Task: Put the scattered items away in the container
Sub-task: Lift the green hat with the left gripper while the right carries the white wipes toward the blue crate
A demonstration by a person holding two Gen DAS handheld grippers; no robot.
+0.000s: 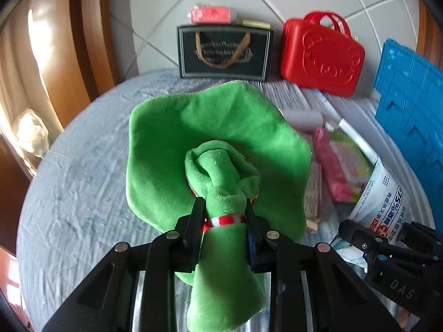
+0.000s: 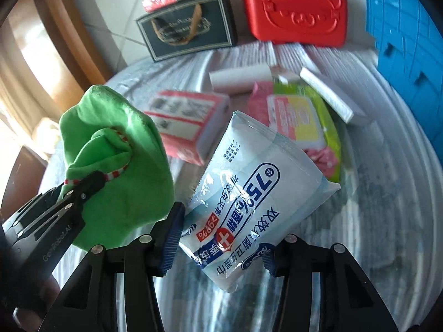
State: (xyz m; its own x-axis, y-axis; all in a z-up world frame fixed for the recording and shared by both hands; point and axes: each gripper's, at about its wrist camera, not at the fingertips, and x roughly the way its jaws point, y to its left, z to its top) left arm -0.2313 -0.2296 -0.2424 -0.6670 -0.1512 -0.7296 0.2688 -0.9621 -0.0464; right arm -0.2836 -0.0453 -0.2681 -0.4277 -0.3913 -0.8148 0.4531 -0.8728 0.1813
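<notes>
Two grippers are busy, and each one holds something. Our left gripper [image 1: 223, 215] is clamped on the soft green plush hat [image 1: 210, 138], pinching it right at its red and white striped band [image 1: 227, 219]. We think that spot is good because the hat is thin there, so the jaws can squeeze it tight. The wide floppy brim hangs down and away from us.

Our right gripper [image 2: 221, 246] is clamped on the near end of a pale blue plastic pack of wet wipes [image 2: 257, 191], one pad on each side. The pack tilts up off the round table with the light blue cloth [image 1: 83, 171].

More things lie scattered further away: a pink and green wipes pack [image 2: 301, 119], a pink and white box [image 2: 188, 121] and a white roll [image 2: 241, 78]. At the far right stands a blue plastic crate [image 2: 407, 47]. We guess this is the container, so both held things should go there next.
</notes>
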